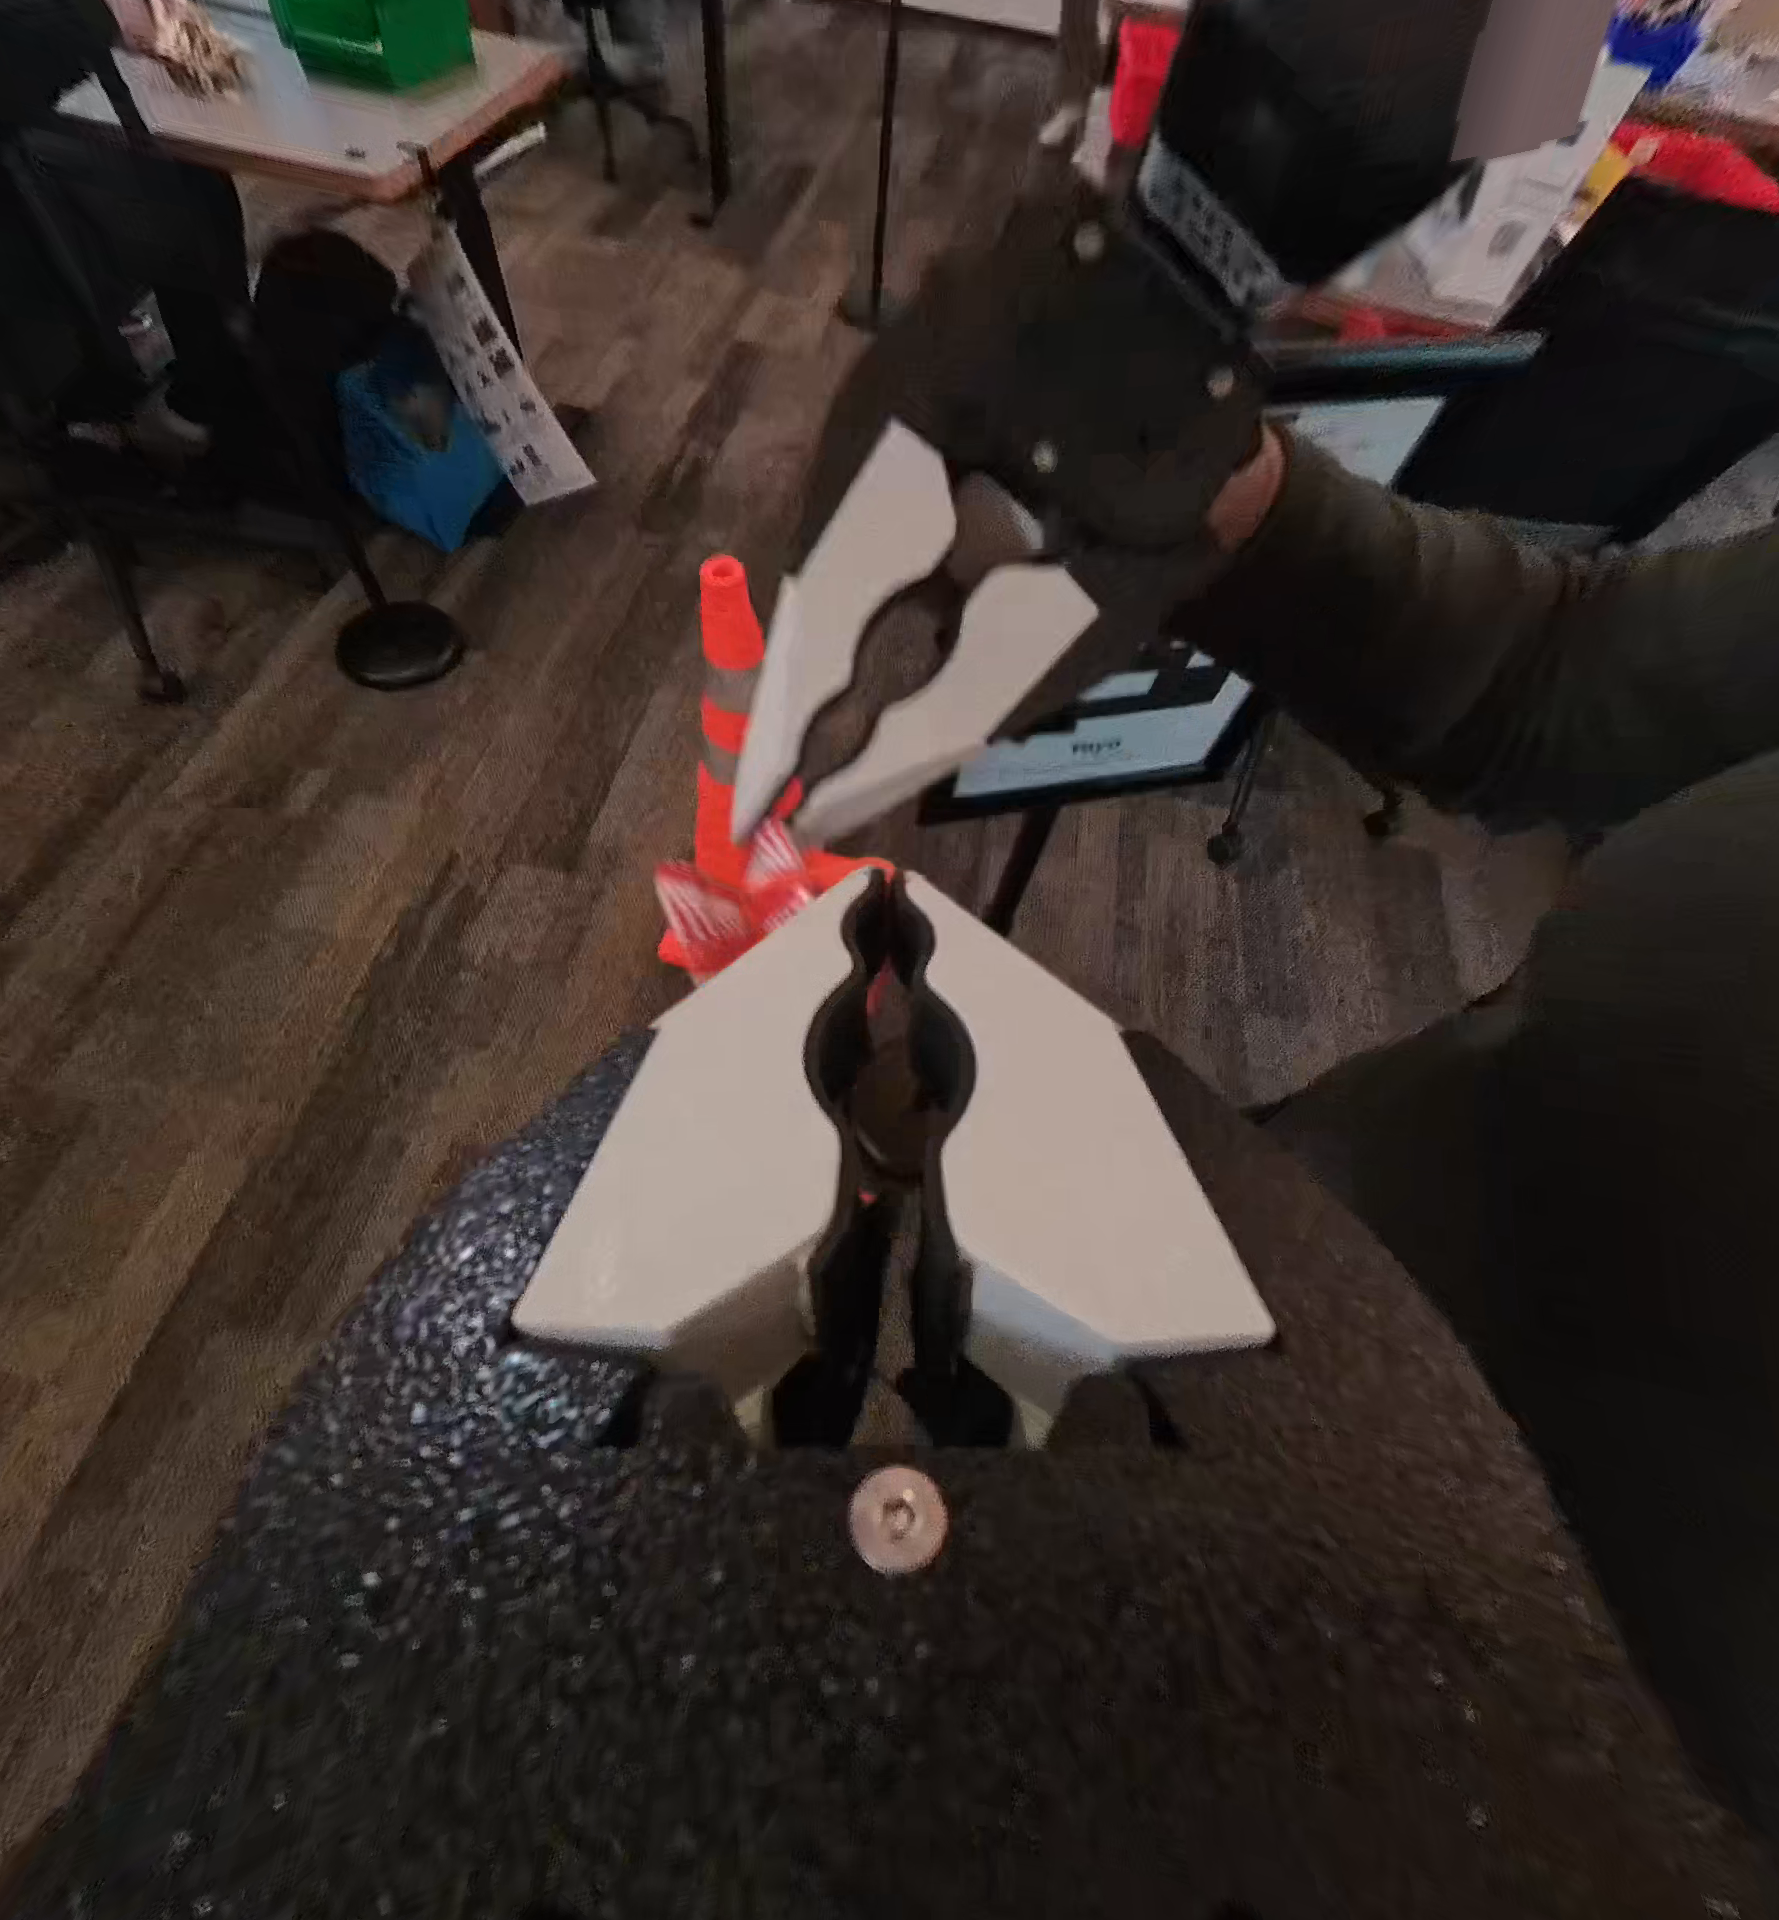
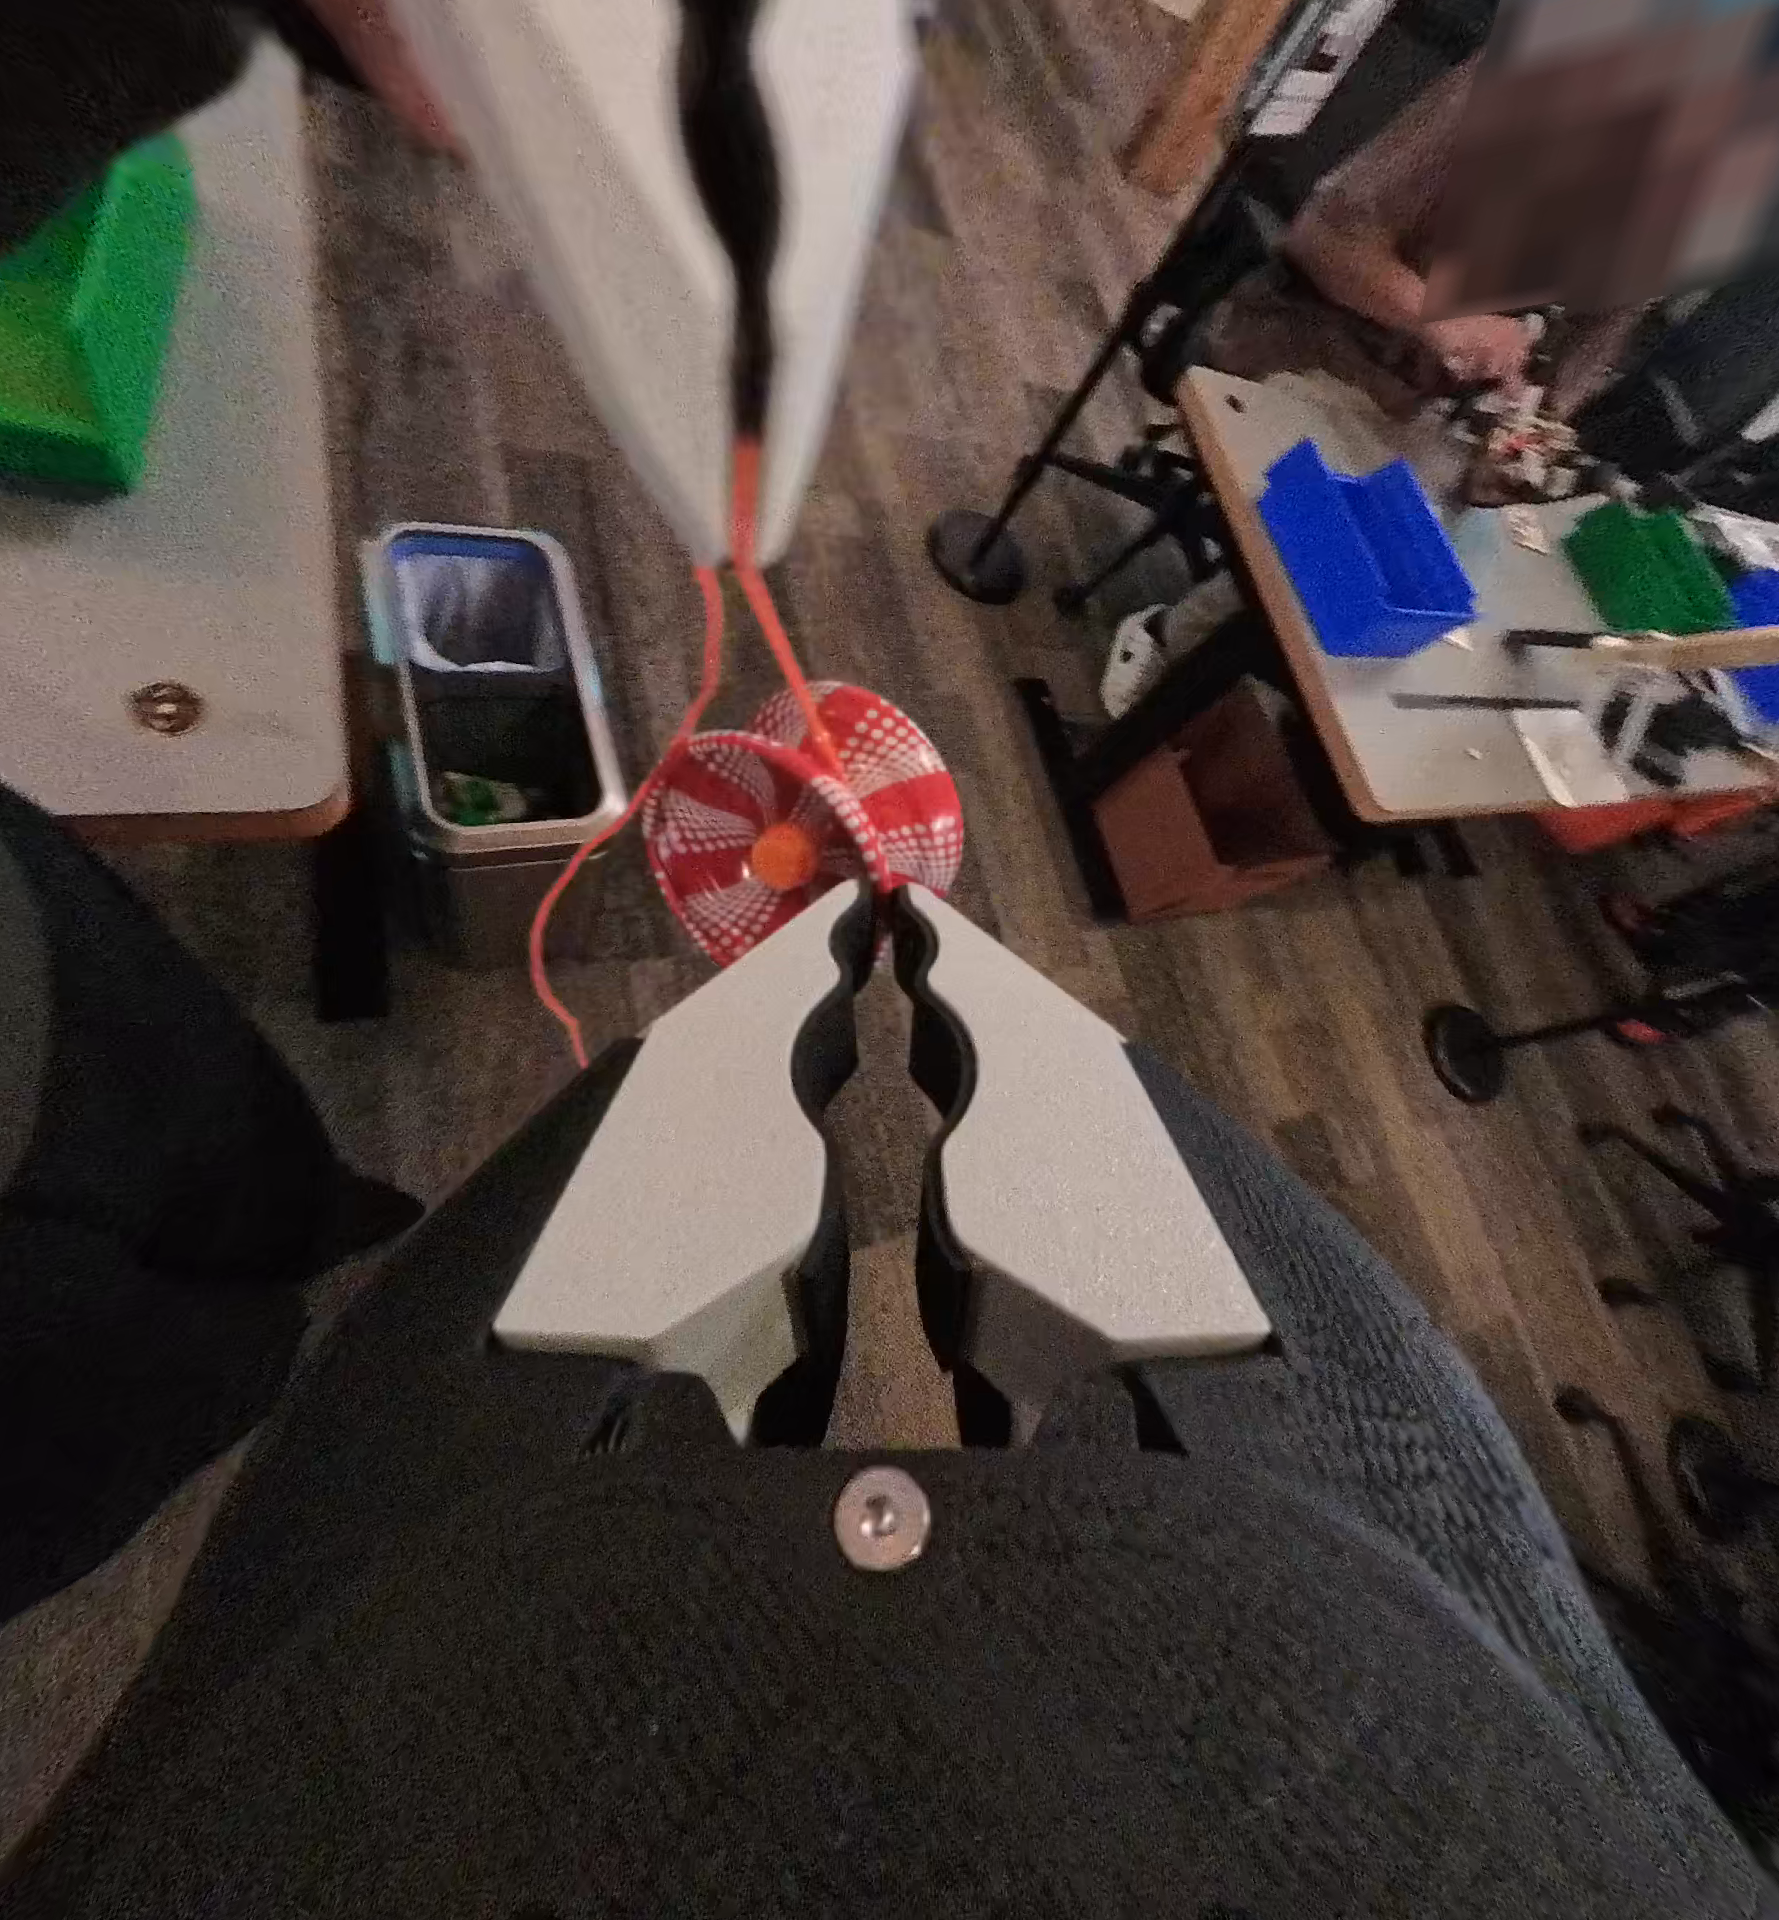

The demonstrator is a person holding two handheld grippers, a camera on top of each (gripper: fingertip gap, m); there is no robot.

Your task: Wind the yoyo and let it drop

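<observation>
Right wrist view: right gripper (image 2: 883, 906) fingers clenched on rim of red-and-white patterned yoyo (image 2: 802, 821), sitting right at the fingertips, tilted, orange hub facing camera. Orange string (image 2: 776, 634) running from yoyo groove up to left gripper (image 2: 734, 551) just beyond and above, fingers clamped on the string. Loose loop of same string dropping left of the yoyo, down beside right gripper's left finger (image 2: 687, 1164). Trash bin (image 2: 495, 686) on floor, well left of fingertips. Surface (image 2: 1384, 727) with blue bins (image 2: 1363, 561) far right.

Left wrist view: left gripper (image 1: 887, 883) fingers squeezed together, orange string visible in the gap. Right gripper (image 1: 776, 816) just ahead, tips angled down toward yoyo (image 1: 750, 894), mostly hidden behind fingertips. Orange cone (image 1: 729, 707) behind. Blurry; contact details unclear here.
</observation>
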